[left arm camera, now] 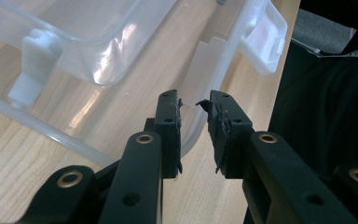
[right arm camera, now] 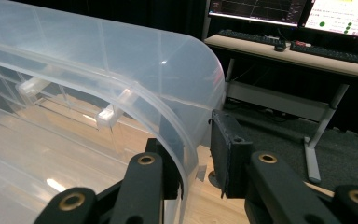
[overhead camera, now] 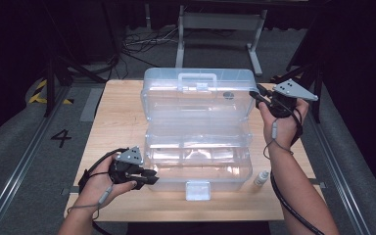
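Clear plastic toolbox sits mid-table on the wooden table, lid swung back and standing open behind the base, inner tray visible. Working it from both ends.

Left side first. My left gripper is at the near-left corner of the base. In the left gripper view the jaws stand a little apart astride the clear rim of that corner; one pad looks close against the wall, the other shows a gap. Not pinching as far as I can see, so I call it spread around the rim. Good for steadying: I should squeeze before anything moves, or the base will skate on the wood.

Centre: white latch hangs at the front edge, free. Keep it clear of the lid's path.

Right side. My right gripper is up at the lid's right end. In the right gripper view the curved lid edge runs between the jaws, inner pad at the wall, outer pad still off it. Open around the lid edge, not yet biting. Take a square bite on the rim, not the rounded corner, since slick plastic will slip.

Small white bottle stands just right of the base's front corner. I'll watch my forearm there.

My judgement: clamp left, grip right, then swing the lid slowly about its hinge.
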Motion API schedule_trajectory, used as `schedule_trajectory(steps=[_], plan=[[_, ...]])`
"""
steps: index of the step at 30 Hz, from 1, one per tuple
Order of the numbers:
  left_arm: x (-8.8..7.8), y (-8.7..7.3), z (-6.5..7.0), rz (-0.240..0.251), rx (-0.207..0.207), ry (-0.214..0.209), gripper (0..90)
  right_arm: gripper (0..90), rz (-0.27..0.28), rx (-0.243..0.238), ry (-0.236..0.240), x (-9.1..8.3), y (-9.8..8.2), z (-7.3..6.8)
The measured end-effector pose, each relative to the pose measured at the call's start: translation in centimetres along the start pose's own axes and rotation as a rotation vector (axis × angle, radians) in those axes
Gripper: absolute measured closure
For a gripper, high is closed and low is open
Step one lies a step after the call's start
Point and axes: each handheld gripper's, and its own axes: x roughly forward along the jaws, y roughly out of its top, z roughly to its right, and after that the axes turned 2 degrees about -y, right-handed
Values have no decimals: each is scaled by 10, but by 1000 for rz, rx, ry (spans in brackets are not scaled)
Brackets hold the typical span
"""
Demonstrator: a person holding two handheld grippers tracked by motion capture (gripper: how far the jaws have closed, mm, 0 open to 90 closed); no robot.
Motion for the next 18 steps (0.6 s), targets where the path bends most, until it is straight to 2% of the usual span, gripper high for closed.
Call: schedule_trajectory(steps=[18], plan=[[1, 0, -1, 2, -1, -6, 740, 771, -83, 31, -5, 27, 13, 11]])
